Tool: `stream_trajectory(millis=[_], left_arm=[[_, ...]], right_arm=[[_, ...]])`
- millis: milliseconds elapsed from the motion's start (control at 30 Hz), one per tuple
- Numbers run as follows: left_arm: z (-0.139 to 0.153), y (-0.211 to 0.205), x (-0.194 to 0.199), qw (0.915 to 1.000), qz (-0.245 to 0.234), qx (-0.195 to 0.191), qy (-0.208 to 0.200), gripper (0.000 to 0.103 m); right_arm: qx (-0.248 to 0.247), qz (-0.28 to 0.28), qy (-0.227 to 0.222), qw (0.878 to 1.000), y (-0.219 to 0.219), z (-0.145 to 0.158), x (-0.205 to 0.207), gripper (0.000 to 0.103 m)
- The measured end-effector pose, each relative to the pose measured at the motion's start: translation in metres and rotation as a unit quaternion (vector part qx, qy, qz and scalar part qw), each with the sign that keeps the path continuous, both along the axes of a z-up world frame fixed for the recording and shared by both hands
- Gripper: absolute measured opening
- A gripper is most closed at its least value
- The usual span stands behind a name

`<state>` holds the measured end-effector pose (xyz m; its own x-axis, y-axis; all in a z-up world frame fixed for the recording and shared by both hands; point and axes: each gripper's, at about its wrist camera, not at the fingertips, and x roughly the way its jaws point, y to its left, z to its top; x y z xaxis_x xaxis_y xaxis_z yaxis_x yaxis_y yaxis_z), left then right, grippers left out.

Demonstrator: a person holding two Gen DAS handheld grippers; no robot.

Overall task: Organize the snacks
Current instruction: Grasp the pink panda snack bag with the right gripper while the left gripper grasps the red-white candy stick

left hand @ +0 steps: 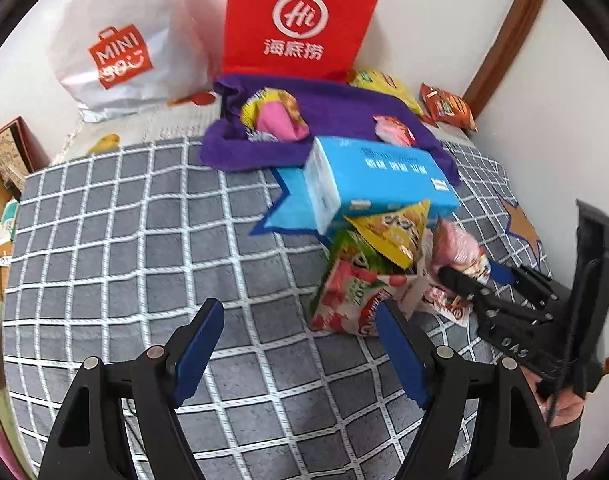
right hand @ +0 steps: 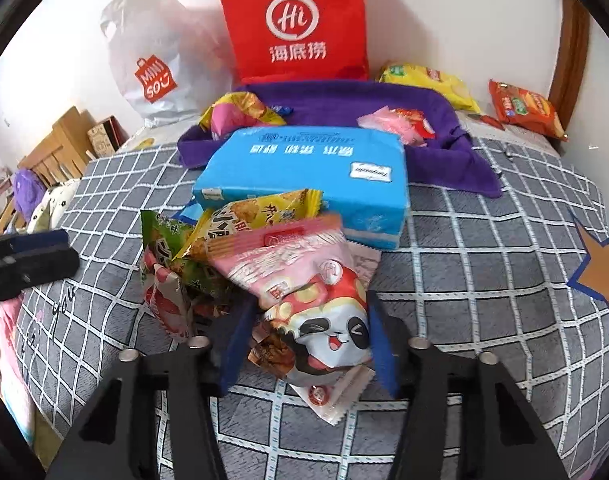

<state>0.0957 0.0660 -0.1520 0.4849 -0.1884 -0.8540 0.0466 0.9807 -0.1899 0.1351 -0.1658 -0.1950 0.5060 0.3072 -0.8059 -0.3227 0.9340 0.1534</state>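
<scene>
While the right claw (right hand: pixel 310 344) sits with its blue pads either side of the panda snack packet (right hand: pixel 324 332), seemingly pinching it at the near end of the pile, a firm hold on the packet's body and not its crimped edge would likely serve best, lifting straight so the neighbours stay put. Ahead of that claw lies the blue tissue pack (right hand: pixel 304 176), with the purple towel (right hand: pixel 344 108) and red paper bag (right hand: pixel 294 20) beyond it, all on the checked bed (right hand: pixel 484 280). Left of the packet rest one green-and-red packet (right hand: pixel 168 280) and one yellow packet (right hand: pixel 264 210). Two more packets lie on the towel, two far right by the wall. The left claw (left hand: pixel 300 344) hangs spread and empty, the pile ahead to its right.
</scene>
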Motion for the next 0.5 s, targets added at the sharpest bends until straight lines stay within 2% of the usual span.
stream_trajectory(millis=[300,500], left_arm=[[-0.021,-0.034,0.005,0.9992,-0.036,-0.003,0.018,0.077],[-0.036,-0.057,0.011,0.9983,-0.052,0.011,0.025,0.078]], right_arm=[[0.014,-0.031,-0.035,0.999,-0.040,0.025,-0.019,0.050],[0.013,-0.049,-0.037,0.998,-0.063,0.027,-0.029,0.050]])
